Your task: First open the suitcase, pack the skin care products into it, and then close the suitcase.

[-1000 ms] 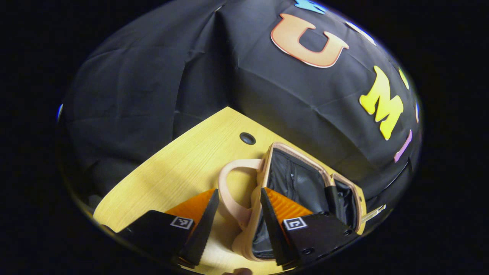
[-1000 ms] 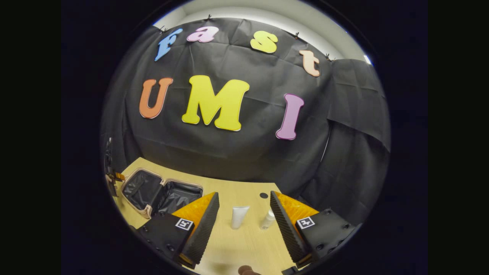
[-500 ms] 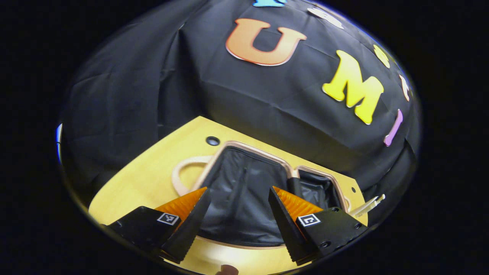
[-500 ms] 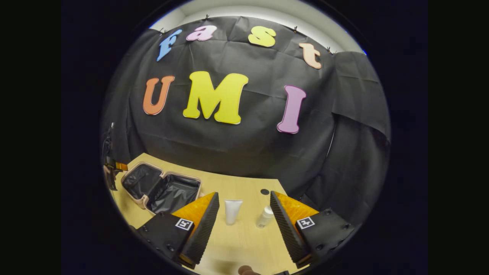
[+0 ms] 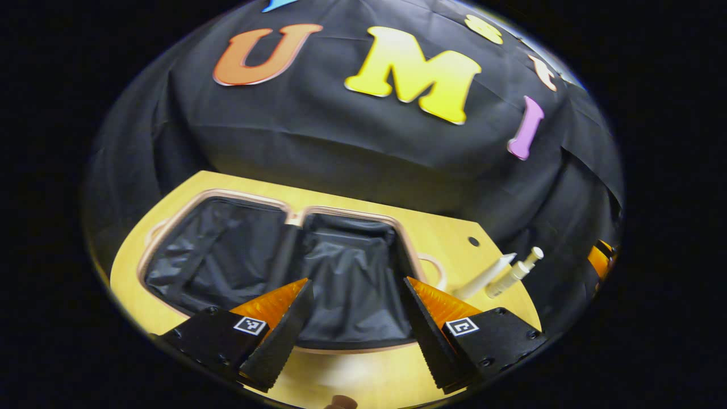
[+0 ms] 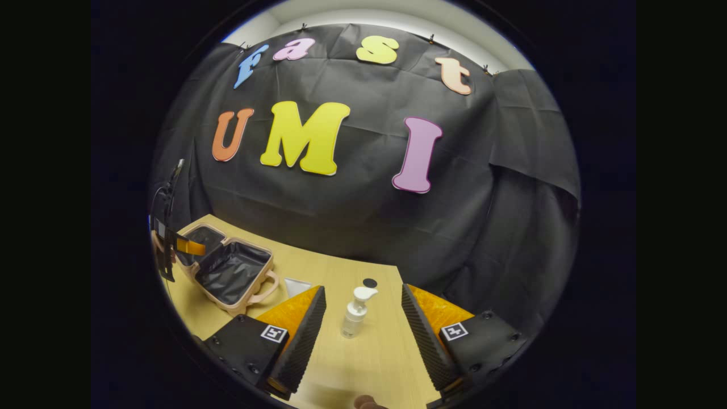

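The pump bottle (image 6: 354, 314) stands upright on the desk (image 6: 369, 358), between the released right gripper's (image 6: 363, 329) fingers, nozzle pointing right.

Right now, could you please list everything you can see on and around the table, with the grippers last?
Suitcase: one, pale pink shell, black lining, lying open on the table's left part.
Pump bottle: one, white, standing upright right of the suitcase.
Tube: one, white, lying between suitcase and pump bottle.
Table: one, light wood, with a dark round hole near its back edge.
Left gripper: one, open, hovering over the suitcase's near edge.
Right gripper: one, open, empty, pointed at the pump bottle.
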